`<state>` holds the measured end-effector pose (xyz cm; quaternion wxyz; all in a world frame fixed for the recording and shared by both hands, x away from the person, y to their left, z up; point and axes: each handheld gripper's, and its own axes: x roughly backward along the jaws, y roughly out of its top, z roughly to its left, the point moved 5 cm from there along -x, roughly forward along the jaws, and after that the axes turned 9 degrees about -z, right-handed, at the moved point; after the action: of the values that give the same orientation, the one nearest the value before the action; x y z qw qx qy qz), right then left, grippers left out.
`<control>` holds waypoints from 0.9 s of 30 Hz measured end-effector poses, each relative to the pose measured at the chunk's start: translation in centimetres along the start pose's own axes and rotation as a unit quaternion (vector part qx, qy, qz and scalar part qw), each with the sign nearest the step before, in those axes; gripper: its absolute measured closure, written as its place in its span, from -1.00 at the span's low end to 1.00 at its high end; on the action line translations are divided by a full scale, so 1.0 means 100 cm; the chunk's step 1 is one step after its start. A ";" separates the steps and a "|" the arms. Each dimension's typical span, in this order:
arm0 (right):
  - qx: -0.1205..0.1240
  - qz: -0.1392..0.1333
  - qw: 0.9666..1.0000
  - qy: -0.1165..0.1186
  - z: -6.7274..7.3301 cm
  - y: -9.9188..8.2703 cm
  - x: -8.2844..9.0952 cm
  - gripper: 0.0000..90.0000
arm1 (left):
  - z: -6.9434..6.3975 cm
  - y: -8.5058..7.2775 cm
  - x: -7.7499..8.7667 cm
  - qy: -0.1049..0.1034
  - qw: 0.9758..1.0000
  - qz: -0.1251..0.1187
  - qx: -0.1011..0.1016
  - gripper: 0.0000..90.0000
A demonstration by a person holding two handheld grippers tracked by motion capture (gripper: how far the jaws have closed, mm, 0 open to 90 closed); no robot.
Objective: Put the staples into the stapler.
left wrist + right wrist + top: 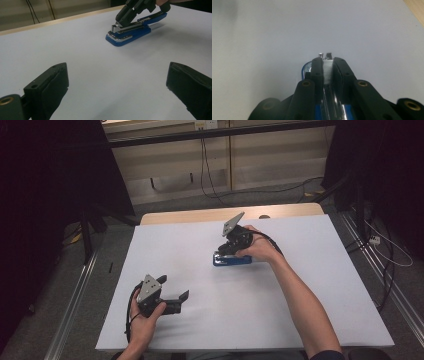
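A: Nearest us, our left gripper [176, 296] rests with jaws wide and empty on the white bench [165, 250].

B: Farther off, our right gripper [328, 65] pinches a silvery staple strip [327, 70] over the open blue stapler [231, 259] mid-bench; next we likely seat it squarely in the channel

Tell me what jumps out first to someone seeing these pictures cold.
The blue stapler stands out, the one spot of colour near the middle of the white table. The right gripper is shut on a strip of staples right over the opened stapler. Nearer the table's front edge, the left gripper rests with its jaws wide open, pointing toward the stapler and holding nothing.
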<state>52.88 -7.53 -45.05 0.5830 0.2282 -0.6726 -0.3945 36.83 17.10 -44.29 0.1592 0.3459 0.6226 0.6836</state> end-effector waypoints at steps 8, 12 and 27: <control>-0.003 0.006 1.000 0.002 -0.001 -0.001 -0.002 0.76 | 0.000 0.000 0.000 0.000 1.000 0.002 0.000 -0.90; -0.003 0.004 1.000 0.003 -0.001 -0.001 -0.002 0.76 | 0.000 -0.001 -0.001 0.001 1.000 0.005 0.002 -0.90; -0.009 0.004 1.000 0.000 -0.002 -0.002 -0.003 0.71 | 0.000 -0.001 -0.001 0.000 1.000 0.004 0.001 -0.90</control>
<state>53.15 -7.44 -45.41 0.5864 0.2203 -0.6703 -0.3979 36.90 17.08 -44.40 0.1556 0.3483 0.6222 0.6836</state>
